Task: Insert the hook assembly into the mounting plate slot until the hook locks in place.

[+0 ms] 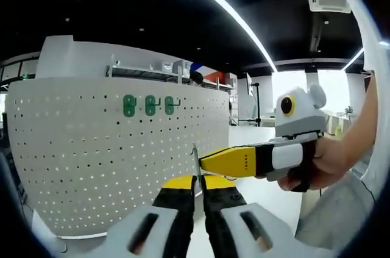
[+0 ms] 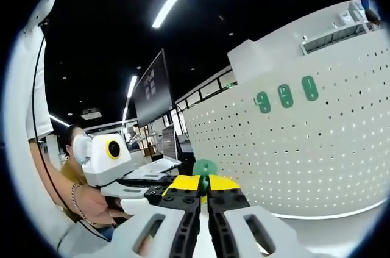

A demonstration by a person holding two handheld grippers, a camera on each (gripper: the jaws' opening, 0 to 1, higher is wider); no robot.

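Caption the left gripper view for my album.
Two grippers pinch a green hook before a white pegboard.

Left tool point(image 1: 199, 192), right tool point(image 2: 204, 198): yellow tips, black fingers, white housing.

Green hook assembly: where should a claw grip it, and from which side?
Pinch its flat plate across the broad faces, coming from the side away from the pegboard: it sits edge-on in the left claw, probably leaving its board side free.
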